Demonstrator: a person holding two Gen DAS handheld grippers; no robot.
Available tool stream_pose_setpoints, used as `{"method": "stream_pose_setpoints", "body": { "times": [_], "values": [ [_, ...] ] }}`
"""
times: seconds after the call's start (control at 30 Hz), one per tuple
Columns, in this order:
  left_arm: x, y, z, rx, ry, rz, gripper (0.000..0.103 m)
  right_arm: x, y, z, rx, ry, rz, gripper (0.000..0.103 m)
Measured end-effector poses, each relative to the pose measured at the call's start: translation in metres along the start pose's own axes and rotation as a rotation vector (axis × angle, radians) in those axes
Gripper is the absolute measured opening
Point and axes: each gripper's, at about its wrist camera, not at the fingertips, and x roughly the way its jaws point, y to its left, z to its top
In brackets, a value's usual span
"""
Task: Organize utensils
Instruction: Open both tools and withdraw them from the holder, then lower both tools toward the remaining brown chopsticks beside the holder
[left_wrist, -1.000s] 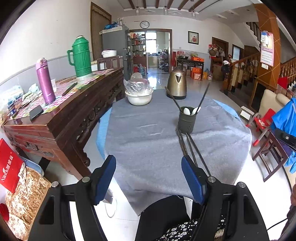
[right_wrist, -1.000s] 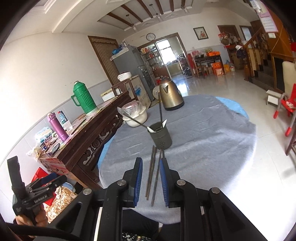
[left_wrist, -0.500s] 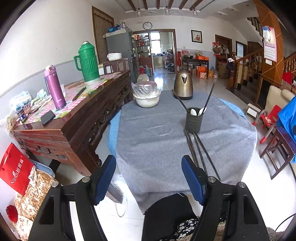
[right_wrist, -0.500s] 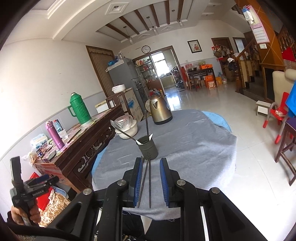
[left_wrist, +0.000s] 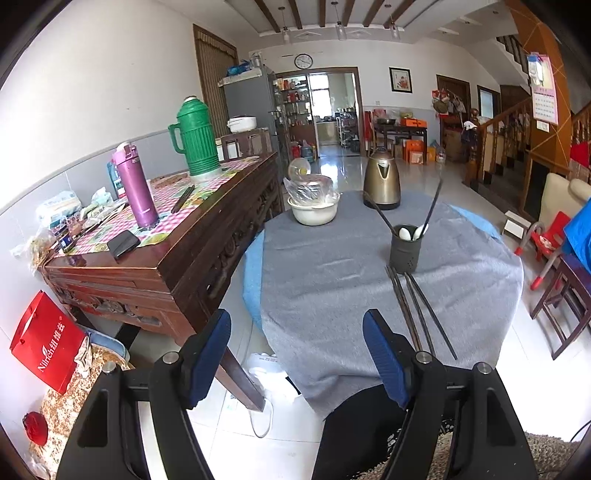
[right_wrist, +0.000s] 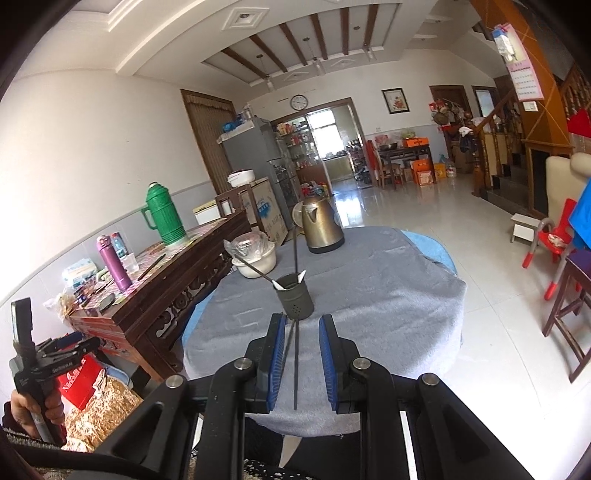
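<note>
A dark utensil holder (left_wrist: 405, 248) stands on the round table with the grey cloth (left_wrist: 332, 280); it holds white spoons and dark chopsticks. It also shows in the right wrist view (right_wrist: 295, 301). Several dark chopsticks (left_wrist: 417, 310) lie flat on the cloth in front of the holder, also in the right wrist view (right_wrist: 293, 354). My left gripper (left_wrist: 297, 321) is open and empty, held back off the table's near left edge. My right gripper (right_wrist: 302, 325) is partly open and empty, above the near edge, with the loose chopsticks showing between its fingers.
A brass kettle (left_wrist: 382, 181) and a covered white bowl (left_wrist: 314, 206) stand at the table's far side. A wooden sideboard (left_wrist: 166, 243) with a green thermos (left_wrist: 195, 140) and purple flask (left_wrist: 135, 188) stands to the left. Chairs (left_wrist: 561, 295) stand at the right.
Both grippers have pulled back and up from the table, so the table looks smaller. The right gripper's fingers have opened wider. The chopsticks and the holder have not moved.
</note>
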Motion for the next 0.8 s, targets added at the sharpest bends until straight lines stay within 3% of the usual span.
{"method": "stream_pose_setpoints", "body": {
  "times": [0.3, 0.53, 0.8],
  "values": [
    [0.016, -0.006, 0.003, -0.015, -0.009, -0.026, 0.076, 0.012, 0.002, 0.003, -0.002, 0.012, 0.047, 0.021],
    [0.058, -0.011, 0.001, -0.034, 0.069, -0.104, 0.076, 0.074, 0.008, -0.004, 0.011, 0.124, 0.107, 0.021],
    [0.120, -0.010, -0.015, -0.074, 0.187, -0.115, 0.076, 0.146, 0.006, -0.009, 0.044, 0.270, 0.138, 0.021]
  ]
}}
